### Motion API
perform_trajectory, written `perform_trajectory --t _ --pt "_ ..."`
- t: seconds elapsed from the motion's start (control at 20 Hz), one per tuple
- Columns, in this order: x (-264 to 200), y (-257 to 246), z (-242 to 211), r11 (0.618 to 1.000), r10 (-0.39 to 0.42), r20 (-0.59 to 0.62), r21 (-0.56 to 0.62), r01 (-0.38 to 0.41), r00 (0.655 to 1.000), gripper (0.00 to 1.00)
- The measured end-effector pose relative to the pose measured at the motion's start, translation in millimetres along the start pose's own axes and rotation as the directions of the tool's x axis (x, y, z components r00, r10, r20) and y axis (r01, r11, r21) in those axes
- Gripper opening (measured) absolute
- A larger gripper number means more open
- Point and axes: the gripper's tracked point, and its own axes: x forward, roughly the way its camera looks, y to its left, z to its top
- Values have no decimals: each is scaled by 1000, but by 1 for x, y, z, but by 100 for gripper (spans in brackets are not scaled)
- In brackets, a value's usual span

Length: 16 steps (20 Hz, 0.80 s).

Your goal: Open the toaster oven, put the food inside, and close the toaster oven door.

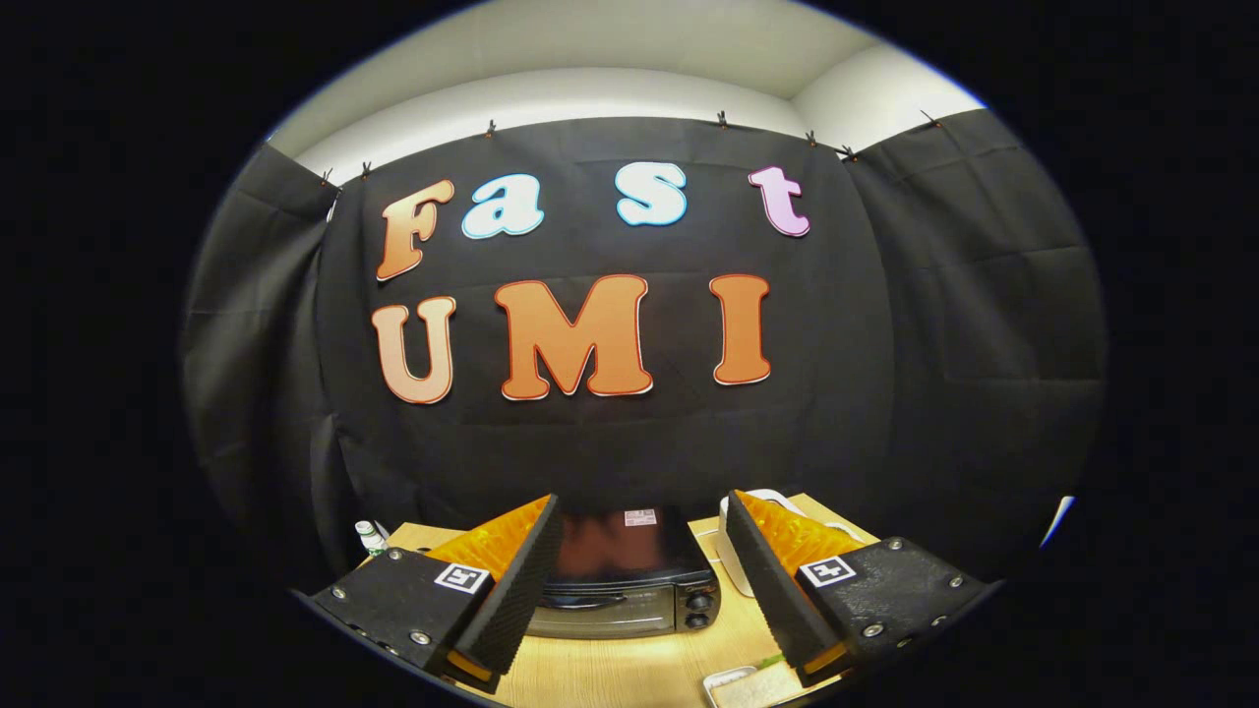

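Right now I have the gripper (644, 580) held high and fairly level above the wooden table (629, 669), looking out over it toward the black cloth wall, its fingers spread wide with nothing between them. Below and beyond the fingertips, framed in the gap, sits the toaster oven (629, 590) with its door shut and two knobs on its right side. A white tray (738, 688) lies near the right finger, a white appliance (733, 551) stands beside the oven, and a small bottle (371, 537) stands at the table's far left corner.
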Motion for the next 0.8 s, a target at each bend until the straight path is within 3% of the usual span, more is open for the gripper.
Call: perform_trajectory --t 0.3,0.8 --pt "24 34 -57 1000 27 -23 -8 -27 999 99" --pt "84 78 -169 995 78 -237 -46 -92 968 99"
